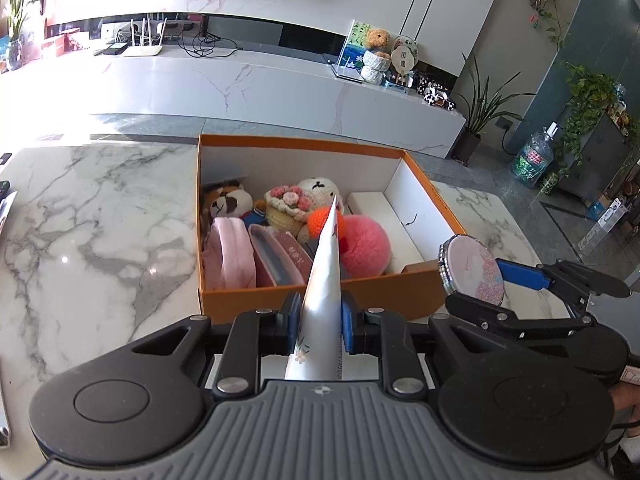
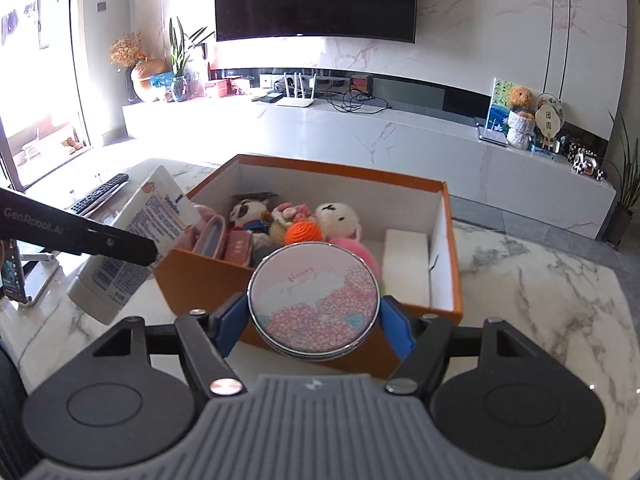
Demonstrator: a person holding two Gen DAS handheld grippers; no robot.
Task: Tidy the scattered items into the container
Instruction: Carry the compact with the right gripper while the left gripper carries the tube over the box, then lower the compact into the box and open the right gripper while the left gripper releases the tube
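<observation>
The left gripper (image 1: pixel 320 322) has its fingers (image 1: pixel 291 322) clenched on a white tube (image 1: pixel 322 280), pinching it near its lower part; the tube's flat crimped end points up and away, toward the box (image 1: pixel 320 304). In the right wrist view the same tube (image 2: pixel 132 248) shows its printed back, tilted, off the box's left near corner and clear of the worktop (image 2: pixel 540 280).

The right gripper (image 2: pixel 314 326) is grasping a round compact (image 2: pixel 314 300) across its rim, one blue finger (image 2: pixel 230 322) on each side. The compact's pink flowered lid faces the camera. It sits just in front of the box's near wall, at the right end as the left wrist view shows it (image 1: pixel 472 270), and above the rim.

The box is orange outside and white inside, open-topped, standing on the marble worktop. Inside it, from the left wall: a pink cloth (image 1: pixel 230 256), a pink case (image 1: pixel 280 256), then a pink pompom (image 1: pixel 366 246) toward the middle. Against the box's far wall lie a panda toy (image 1: pixel 228 204), a knitted flower bunch (image 1: pixel 288 200) and a white plush (image 1: pixel 320 190), with an orange knitted ball (image 1: pixel 320 220) just in front of them. A white block (image 2: pixel 404 268) lies along the box's right wall.

A remote (image 2: pixel 100 194) lies on the worktop well left of the box.
</observation>
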